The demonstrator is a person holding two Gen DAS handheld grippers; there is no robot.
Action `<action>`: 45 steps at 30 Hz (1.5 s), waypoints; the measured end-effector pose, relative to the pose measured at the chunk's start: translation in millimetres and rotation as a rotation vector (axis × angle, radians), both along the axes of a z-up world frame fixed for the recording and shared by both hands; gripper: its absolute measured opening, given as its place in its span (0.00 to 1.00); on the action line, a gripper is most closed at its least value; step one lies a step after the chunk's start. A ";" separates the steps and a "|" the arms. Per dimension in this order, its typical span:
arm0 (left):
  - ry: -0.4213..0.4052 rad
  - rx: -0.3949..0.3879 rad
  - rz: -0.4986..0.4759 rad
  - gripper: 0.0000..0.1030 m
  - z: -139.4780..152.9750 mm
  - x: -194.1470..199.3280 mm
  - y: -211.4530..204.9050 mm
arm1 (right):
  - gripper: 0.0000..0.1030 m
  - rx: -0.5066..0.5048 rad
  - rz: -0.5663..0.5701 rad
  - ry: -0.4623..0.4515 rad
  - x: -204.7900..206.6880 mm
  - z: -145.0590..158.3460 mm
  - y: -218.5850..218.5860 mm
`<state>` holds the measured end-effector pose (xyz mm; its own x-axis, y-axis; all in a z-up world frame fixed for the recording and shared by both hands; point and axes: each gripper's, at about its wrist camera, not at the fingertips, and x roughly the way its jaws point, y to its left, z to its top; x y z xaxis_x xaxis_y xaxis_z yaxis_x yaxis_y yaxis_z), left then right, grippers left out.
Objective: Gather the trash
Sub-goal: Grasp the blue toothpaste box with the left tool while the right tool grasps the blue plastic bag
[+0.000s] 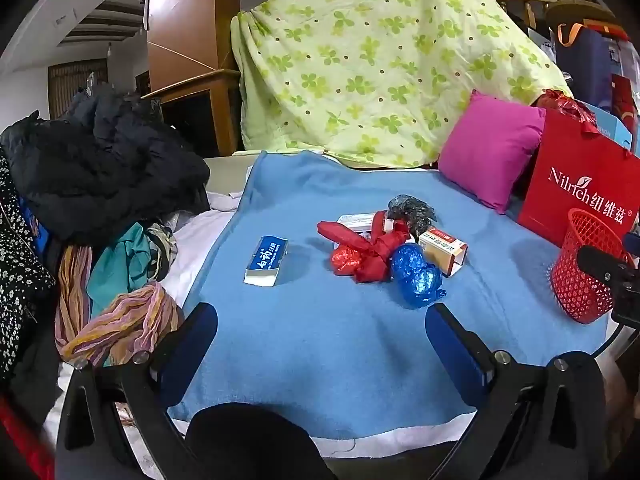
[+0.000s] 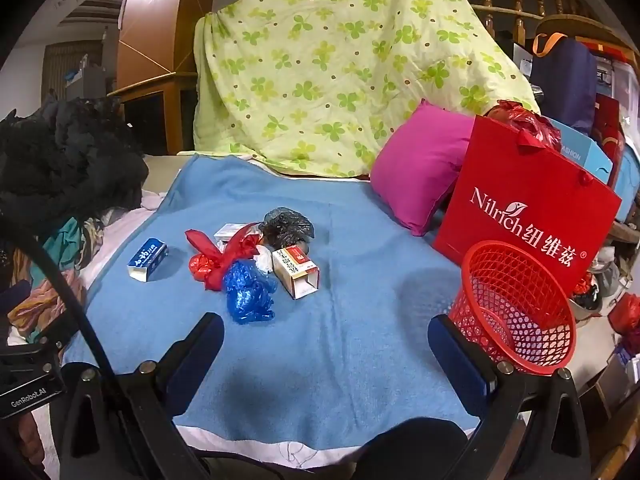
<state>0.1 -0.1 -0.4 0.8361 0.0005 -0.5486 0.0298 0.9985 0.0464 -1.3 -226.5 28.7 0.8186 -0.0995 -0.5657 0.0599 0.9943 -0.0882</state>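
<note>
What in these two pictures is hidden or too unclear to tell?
- White box, left view: mostly hidden under the red bag.
- Basket floor, right view: hidden by its own wall.
- Red shopping bag contents: hidden by its front.
- Orange box print: too small.

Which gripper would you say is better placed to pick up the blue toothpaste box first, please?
Probably the left gripper: it is open, and the blue toothpaste box lies just ahead of its left finger. From the right gripper the box sits farther left, beyond the crumpled bags.
</note>
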 end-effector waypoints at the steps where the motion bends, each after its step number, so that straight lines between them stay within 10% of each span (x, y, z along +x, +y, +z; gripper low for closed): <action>1: 0.002 0.001 0.001 1.00 -0.6 0.5 0.0 | 1.00 0.001 0.000 0.001 0.1 -0.4 -0.1; 19: 0.025 0.003 0.016 1.00 -11.5 8.4 9.9 | 1.00 0.001 0.004 0.030 7.7 -9.7 0.9; 30: 0.092 -0.037 0.166 1.00 -29.5 59.6 93.7 | 1.00 0.362 0.167 0.196 63.3 -67.1 -19.0; 36: 0.236 -0.039 0.179 1.00 -49.5 105.2 120.1 | 1.00 0.380 0.200 0.281 112.9 -86.2 -7.4; 45: 0.349 -0.129 0.165 1.00 -87.7 203.7 125.0 | 0.69 0.369 0.231 0.392 199.0 -134.3 19.8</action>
<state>203.8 124.9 -88.0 0.5942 0.0315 -0.8037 -0.1395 0.9881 -0.0644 197.7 -206.7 -105.6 0.5179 0.3173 -0.7944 -0.1291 0.9470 0.2941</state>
